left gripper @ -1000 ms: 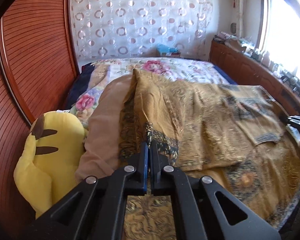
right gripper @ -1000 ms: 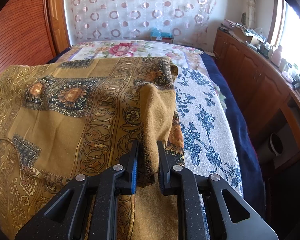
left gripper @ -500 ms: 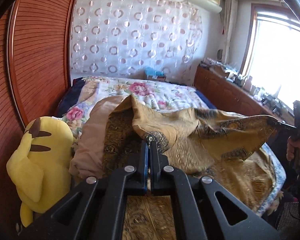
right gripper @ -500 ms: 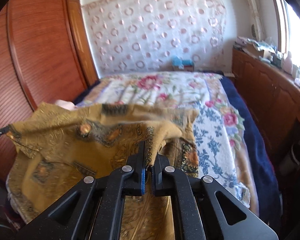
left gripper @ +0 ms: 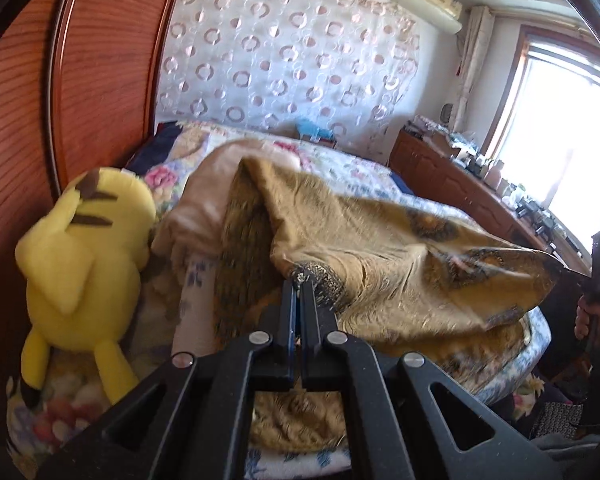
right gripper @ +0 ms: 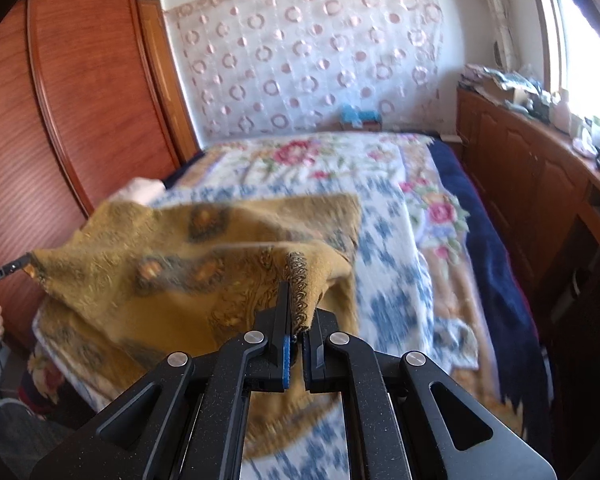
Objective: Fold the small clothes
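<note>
A mustard-gold patterned cloth (left gripper: 400, 264) hangs stretched above the bed between both grippers. My left gripper (left gripper: 299, 280) is shut on one dark-trimmed corner of it. My right gripper (right gripper: 298, 300) is shut on the opposite trimmed corner, which drapes over its right finger. In the left wrist view the right gripper (left gripper: 560, 270) shows at the far right, held by a hand (left gripper: 586, 316). In the right wrist view the left gripper (right gripper: 16, 266) pinches the cloth's far corner at the left edge. The cloth (right gripper: 172, 272) sags in the middle, and its lower part still trails on the bed.
A yellow plush toy (left gripper: 80, 248) lies at the left by the wooden headboard (left gripper: 92, 80). A beige pillow (left gripper: 208, 204) sits behind the cloth. The bed has a floral and blue-white cover (right gripper: 384, 240). A wooden cabinet (right gripper: 540, 184) with clutter runs along the right under the window.
Both grippers have risen and pulled back toward the bed's near edge, lifting the cloth off the bed and stretching it between them. The right gripper's jaws closed fully on its corner.
</note>
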### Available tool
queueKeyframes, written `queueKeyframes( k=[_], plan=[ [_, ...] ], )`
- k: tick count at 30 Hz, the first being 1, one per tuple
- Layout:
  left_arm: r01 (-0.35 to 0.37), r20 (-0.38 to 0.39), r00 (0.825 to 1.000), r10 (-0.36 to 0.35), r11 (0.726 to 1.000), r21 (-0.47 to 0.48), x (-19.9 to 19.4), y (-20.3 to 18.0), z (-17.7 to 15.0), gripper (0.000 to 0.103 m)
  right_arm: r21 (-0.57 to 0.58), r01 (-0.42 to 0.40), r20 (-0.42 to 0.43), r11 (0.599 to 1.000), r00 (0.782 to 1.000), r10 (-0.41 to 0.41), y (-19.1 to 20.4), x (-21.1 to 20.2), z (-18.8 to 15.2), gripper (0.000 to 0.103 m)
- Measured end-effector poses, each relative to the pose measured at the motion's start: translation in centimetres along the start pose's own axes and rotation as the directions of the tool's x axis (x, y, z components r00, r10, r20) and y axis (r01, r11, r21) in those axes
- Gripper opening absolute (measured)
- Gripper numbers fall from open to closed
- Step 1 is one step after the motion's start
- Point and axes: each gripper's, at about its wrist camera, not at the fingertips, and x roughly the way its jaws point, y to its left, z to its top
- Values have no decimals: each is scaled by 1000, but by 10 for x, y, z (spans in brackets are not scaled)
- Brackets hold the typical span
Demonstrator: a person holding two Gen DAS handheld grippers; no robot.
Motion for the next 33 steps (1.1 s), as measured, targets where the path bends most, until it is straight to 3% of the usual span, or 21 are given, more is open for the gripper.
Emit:
queueKeyframes(
  k=[7,18,21,22,23,24,25,26,30,33],
  plan=[
    [8,-45,999,-8,1000,-10,12,-7,-12,0,27,34,-106,999,994,-31,-6,30,-42,1],
    [-16,-39,999,16,1000,12,10,-14,-7,0,20,45,-85,999,995,-43,-9,14,-44,1],
    [-31,-41,999,33,999,36,10,-15,-7,3,-13,63,-102,998,993,-64,-2,19,-45,6],
    [-37,-41,998,39,998,45,9,-16,-7,11,-20,68,-104,998,992,-69,0,20,-45,10],
    [-40,-40,998,42,998,53,8,-17,-7,22,-31,73,-102,997,992,-76,2,20,-45,18],
    [-39,-35,999,41,997,63,7,-18,-6,28,-39,83,-97,996,992,-86,4,20,-44,25],
    [-39,-30,999,41,997,69,5,-20,-5,35,-45,91,-93,995,991,-95,6,20,-44,39],
    [-39,-26,999,41,997,73,4,-21,-4,36,-55,108,-79,993,991,-112,8,18,-43,45],
    [-55,-18,998,56,996,68,5,-24,-2,39,-71,148,-23,986,988,-150,16,9,-38,46],
    [-74,-7,997,74,994,75,3,-31,-7,39,-74,115,-8,991,993,-116,25,6,-37,46]
  ],
)
